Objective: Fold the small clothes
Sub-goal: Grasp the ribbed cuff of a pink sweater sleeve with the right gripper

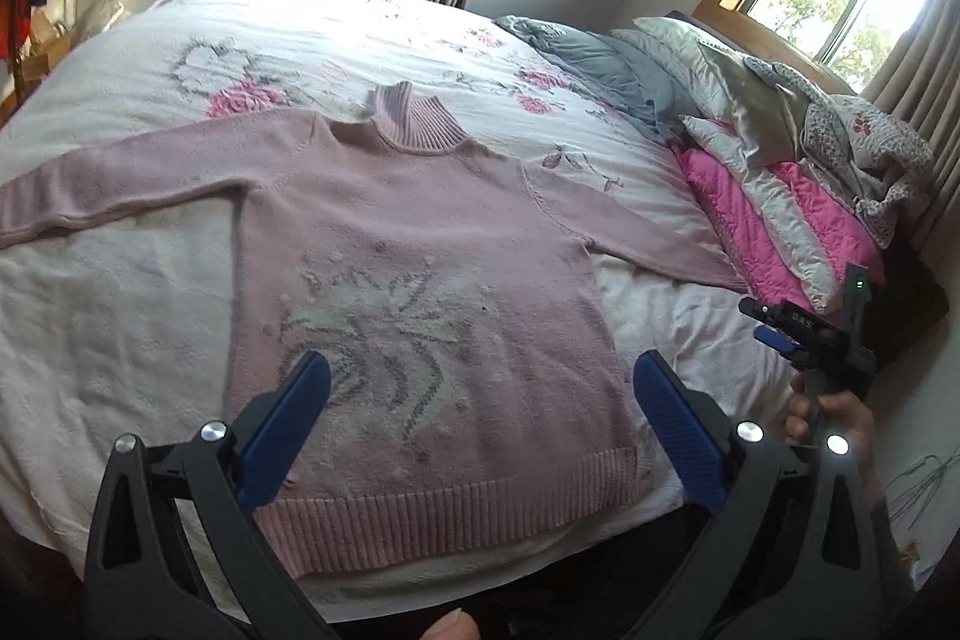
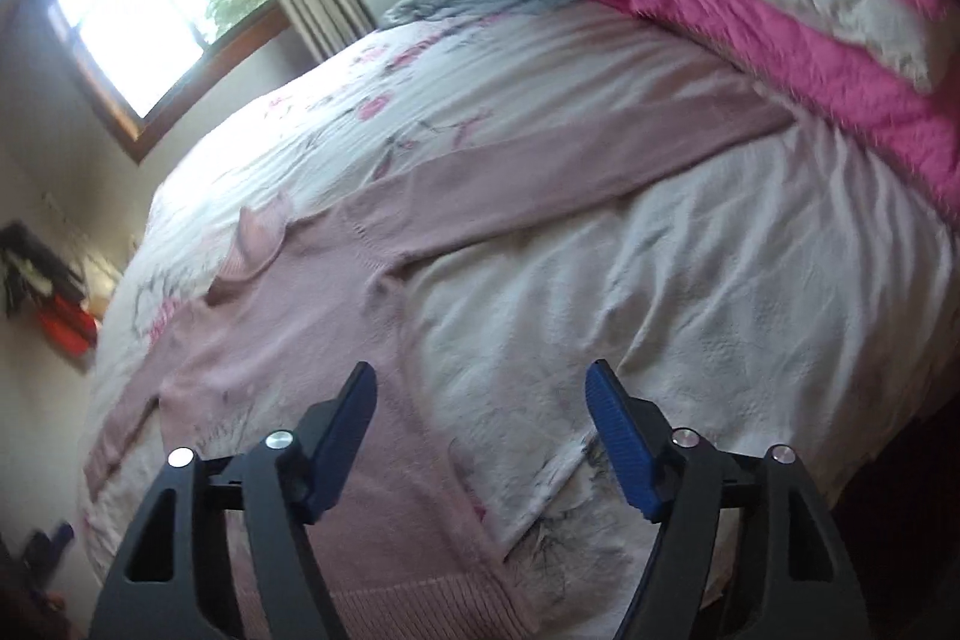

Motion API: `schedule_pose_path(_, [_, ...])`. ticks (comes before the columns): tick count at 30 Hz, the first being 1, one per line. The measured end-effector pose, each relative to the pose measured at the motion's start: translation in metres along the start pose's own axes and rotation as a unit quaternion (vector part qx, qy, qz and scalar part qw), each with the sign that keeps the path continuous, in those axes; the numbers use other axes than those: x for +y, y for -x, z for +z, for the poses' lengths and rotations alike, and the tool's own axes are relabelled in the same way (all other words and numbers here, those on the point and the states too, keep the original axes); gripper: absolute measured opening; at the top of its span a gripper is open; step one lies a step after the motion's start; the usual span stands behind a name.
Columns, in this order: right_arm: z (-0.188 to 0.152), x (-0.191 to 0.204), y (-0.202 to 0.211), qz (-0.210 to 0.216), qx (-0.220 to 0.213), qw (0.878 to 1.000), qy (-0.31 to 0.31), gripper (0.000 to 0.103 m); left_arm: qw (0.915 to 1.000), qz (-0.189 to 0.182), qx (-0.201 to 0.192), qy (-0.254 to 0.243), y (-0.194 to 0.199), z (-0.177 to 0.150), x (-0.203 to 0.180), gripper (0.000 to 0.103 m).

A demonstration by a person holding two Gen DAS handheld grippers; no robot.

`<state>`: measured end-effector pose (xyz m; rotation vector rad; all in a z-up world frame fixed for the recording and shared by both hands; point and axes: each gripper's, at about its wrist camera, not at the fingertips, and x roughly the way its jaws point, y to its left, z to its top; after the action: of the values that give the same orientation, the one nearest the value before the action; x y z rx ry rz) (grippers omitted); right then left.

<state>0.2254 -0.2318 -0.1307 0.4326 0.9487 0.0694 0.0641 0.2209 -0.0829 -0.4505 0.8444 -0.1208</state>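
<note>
Both the left gripper [image 1: 480,388] and the right gripper [image 2: 480,400] hang released, jaws spread, grasping nothing. The pink sweater [image 1: 420,244] lies flat at the bed's [image 1: 120,340] near edge, sleeves outstretched. No legible writing.

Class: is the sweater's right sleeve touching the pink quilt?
Touching. In the right wrist view, the sleeve cuff ends right against the pink quilt edge, no sheet between.

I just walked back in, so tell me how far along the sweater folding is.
Barely begun. Done: the pink sweater lies flat on the bed, both sleeves spread out, collar away from the person. In hand: nothing; the left hand-held gripper and right hand-held gripper are open above it. Left: every fold, sleeves and body.
</note>
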Motion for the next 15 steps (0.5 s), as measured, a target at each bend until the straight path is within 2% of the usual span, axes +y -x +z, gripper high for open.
schedule_pose_path(1, [0.018, -0.026, -0.009, 0.001, 0.001, 0.999, -0.036, 0.071, 0.9998, -0.012, 0.010, 0.013, -0.008, 0.001, 0.001, 0.100])
schedule_pose_path(4, [0.067, -0.108, -0.030, 0.007, -0.010, 0.990, -0.143, 0.061, 0.9982, -0.027, 0.035, 0.040, -0.032, 0.001, 0.003, 0.100])
schedule_pose_path(7, [0.111, -0.185, -0.054, 0.040, -0.022, 0.969, -0.243, 0.054, 0.9970, -0.027, 0.057, 0.045, -0.054, 0.000, 0.004, 0.100])
schedule_pose_path(9, [0.131, -0.230, -0.074, 0.075, -0.020, 0.948, -0.309, 0.047, 0.9963, -0.023, 0.069, 0.045, -0.068, 0.002, 0.002, 0.100])
schedule_pose_path(11, [0.146, -0.262, -0.089, 0.093, -0.031, 0.931, -0.353, 0.044, 0.9963, -0.012, 0.075, 0.041, -0.078, 0.002, 0.002, 0.100])
schedule_pose_path(15, [0.168, -0.296, -0.112, 0.078, -0.049, 0.920, -0.381, 0.044, 0.9949, 0.001, 0.091, 0.045, -0.096, 0.001, 0.005, 0.100])
